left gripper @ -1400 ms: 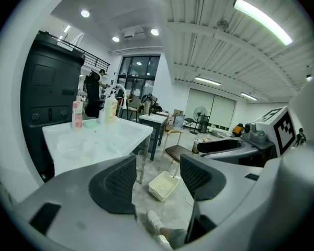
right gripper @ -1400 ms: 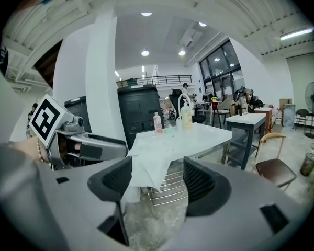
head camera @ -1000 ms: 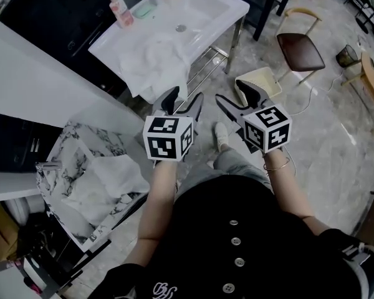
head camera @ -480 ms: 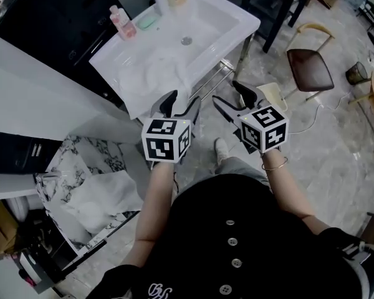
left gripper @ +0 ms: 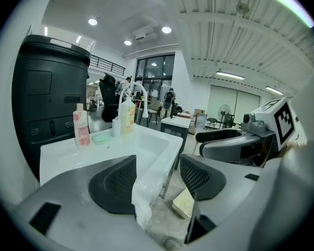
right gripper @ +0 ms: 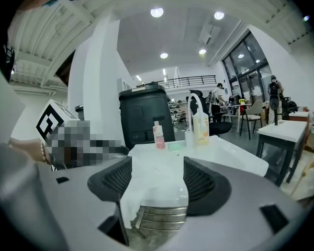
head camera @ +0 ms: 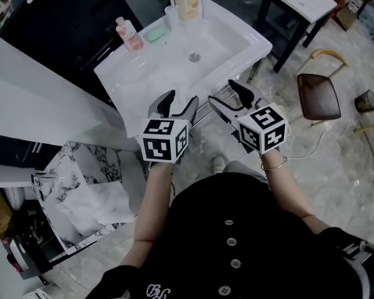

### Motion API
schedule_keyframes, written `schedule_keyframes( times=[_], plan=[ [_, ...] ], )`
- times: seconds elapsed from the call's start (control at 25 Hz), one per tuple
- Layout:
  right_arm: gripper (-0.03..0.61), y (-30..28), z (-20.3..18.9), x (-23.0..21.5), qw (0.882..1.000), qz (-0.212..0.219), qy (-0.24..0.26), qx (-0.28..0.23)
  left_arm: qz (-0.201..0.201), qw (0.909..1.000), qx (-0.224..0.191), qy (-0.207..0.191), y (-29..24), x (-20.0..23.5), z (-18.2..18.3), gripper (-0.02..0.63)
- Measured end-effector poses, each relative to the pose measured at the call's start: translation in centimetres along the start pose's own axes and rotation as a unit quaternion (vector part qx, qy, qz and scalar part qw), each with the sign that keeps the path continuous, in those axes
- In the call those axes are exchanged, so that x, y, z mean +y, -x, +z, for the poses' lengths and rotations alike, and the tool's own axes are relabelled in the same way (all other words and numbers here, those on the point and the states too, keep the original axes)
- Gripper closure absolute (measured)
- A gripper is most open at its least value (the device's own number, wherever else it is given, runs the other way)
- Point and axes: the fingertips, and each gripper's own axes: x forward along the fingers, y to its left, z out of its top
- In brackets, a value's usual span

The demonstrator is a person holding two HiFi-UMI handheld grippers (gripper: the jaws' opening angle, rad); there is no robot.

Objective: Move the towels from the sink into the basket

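At the front edge of the sink (head camera: 237, 33), left gripper (head camera: 179, 101) and right gripper (head camera: 226, 94) hover, jaws apart, beside a white towel (right gripper: 149, 184).

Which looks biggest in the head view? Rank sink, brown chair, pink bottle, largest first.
1. sink
2. brown chair
3. pink bottle
The chair is farther off, yet the order is plain.

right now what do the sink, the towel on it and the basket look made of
Sink: looks like glazed ceramic, smooth white with glossy highlights.
Towel: soft white cloth, limp and wrinkled where it hangs over the sink's edge.
Basket: matte walls with a marble print; probably fabric or coated board, can't tell which.
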Motion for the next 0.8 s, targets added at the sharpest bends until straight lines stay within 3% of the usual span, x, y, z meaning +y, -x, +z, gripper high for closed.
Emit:
schedule_keyframes(
  times=[0.48, 0.8],
  plan=[
    [0.289, -2.2, 0.2, -2.8, 0.999, 0.043, 0.011, 0.007, 0.039, 0.9986, -0.001, 0.036, -2.5, 0.9, -0.1, 0.373],
    [0.289, -2.5, -0.4, -2.7, 0.999, 0.049, 0.01, 0.011, 0.041, 0.9983, 0.007, 0.041, -2.7, 1.4, -0.8, 0.373]
  ],
)
